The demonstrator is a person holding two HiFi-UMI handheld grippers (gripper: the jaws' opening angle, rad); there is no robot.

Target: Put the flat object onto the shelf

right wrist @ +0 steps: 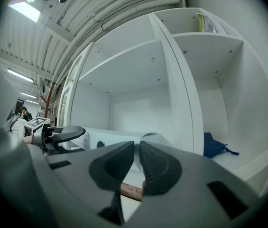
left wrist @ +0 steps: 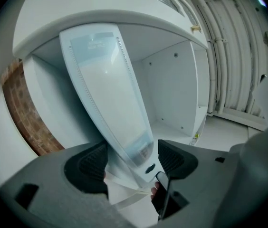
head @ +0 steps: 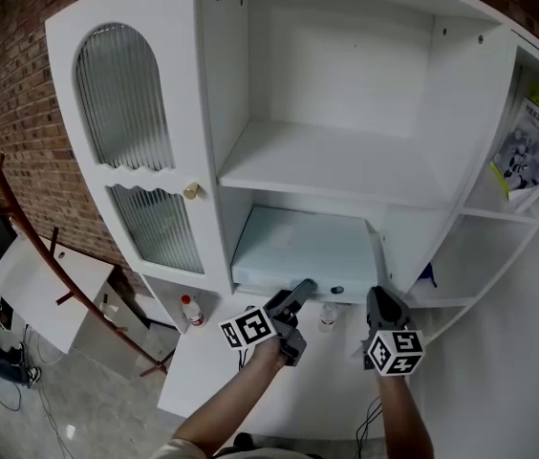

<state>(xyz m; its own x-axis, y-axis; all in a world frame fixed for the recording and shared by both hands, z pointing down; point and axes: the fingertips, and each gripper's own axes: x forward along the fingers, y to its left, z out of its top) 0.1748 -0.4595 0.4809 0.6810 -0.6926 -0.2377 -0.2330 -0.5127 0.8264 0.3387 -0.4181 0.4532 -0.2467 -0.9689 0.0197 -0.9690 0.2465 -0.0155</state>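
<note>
Jaws clamp flat object (head: pixel 300 243); left gripper (head: pixel 301 291) canted sideways.

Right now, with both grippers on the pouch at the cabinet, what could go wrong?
1. The pouch looks only partly inside the cabinet, its near edge pinched by the left gripper and right gripper; letting go now could let it slide out.
2. Its right corner sits close to the upright divider and may snag.
3. The small bottle just below the grippers could get knocked over.
</note>
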